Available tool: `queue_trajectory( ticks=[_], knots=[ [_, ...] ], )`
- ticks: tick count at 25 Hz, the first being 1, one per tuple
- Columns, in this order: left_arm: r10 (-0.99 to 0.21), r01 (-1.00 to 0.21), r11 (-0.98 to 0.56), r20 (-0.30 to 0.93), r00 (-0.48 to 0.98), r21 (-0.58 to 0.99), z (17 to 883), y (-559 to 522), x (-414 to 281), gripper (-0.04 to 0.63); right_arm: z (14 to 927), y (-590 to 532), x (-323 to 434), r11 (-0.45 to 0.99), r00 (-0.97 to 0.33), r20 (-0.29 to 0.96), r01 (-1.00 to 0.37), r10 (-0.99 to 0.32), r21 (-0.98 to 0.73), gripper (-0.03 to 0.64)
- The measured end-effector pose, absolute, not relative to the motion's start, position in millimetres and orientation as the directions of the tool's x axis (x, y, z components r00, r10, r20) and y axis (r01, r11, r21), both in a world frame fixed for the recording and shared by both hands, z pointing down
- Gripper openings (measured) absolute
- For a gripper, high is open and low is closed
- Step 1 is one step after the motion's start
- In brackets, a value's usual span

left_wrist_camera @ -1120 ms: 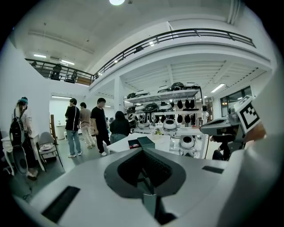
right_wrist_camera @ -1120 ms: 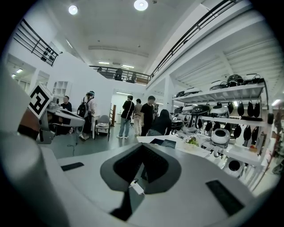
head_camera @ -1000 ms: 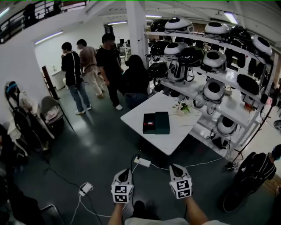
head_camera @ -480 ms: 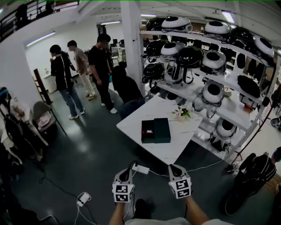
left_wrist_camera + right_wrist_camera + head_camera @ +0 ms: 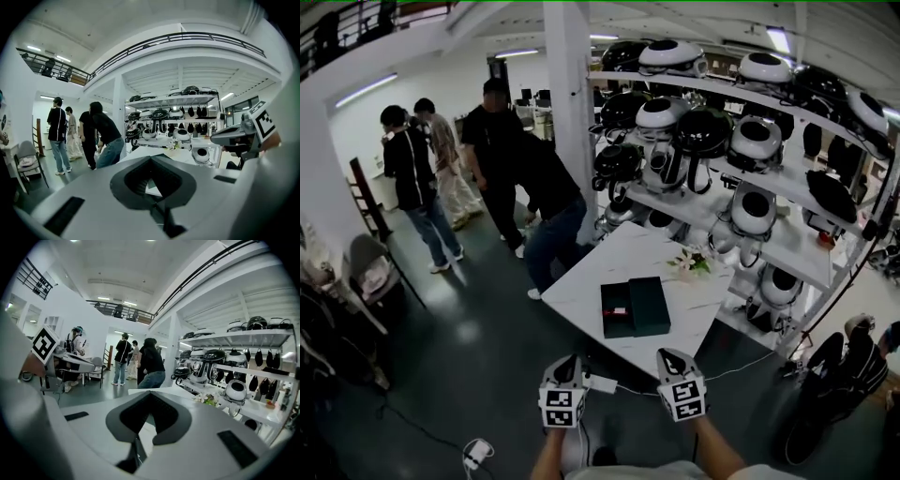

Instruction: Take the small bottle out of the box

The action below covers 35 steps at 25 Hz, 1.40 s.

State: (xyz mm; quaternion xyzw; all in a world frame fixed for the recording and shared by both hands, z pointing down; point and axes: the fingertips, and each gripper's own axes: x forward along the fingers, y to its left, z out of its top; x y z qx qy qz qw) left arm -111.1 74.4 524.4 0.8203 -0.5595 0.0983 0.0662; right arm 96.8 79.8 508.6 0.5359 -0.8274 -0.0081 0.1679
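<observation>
A dark box (image 5: 635, 307) lies open on the white table (image 5: 581, 291), its black tray on the left and its green lid on the right. In the tray lies a small red-and-white thing (image 5: 619, 311), too small to make out. My left gripper (image 5: 567, 360) and right gripper (image 5: 668, 355) hang side by side short of the table's near edge, both shut and empty. In the left gripper view the left gripper (image 5: 151, 158) points at the table, with the right gripper's marker cube (image 5: 260, 123) beside it. The right gripper (image 5: 149, 393) also faces the table (image 5: 154, 391).
Behind the table stands a shelf rack (image 5: 769, 159) of round black-and-white devices. A small bunch of flowers (image 5: 692, 262) lies on the table's far side. Several people (image 5: 502, 159) stand at the left by a white pillar (image 5: 567, 112). A white adapter and cable (image 5: 602, 382) lie on the floor.
The view has moved closer to the table, so the box looks larger and nearer. The people have slid to the left. Both grippers stay shut, side by side.
</observation>
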Motion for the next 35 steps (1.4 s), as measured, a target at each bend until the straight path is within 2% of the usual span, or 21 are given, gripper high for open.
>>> queue_trajectory(
  ticks=[10, 19, 35],
  knots=[
    [-0.886, -0.910, -0.415, 0.233, 0.401, -0.012, 530, -21, -134, 0.018, 511, -6, 61, 0.401, -0.343, 0.264, -0.891, -0.902, 0.212, 0.021],
    [-0.854, -0.888, -0.461, 0.272, 0.444, 0.002, 547, -64, -111, 0.018, 537, -44, 78, 0.387, -0.320, 0.306, -0.902, -0.897, 0.192, 0.021],
    [-0.892, -0.930, -0.368, 0.287, 0.350, -0.011, 552, -190, -72, 0.018, 546, -190, 109, 0.483, -0.424, 0.292, -0.858, -0.857, 0.172, 0.021]
  ],
)
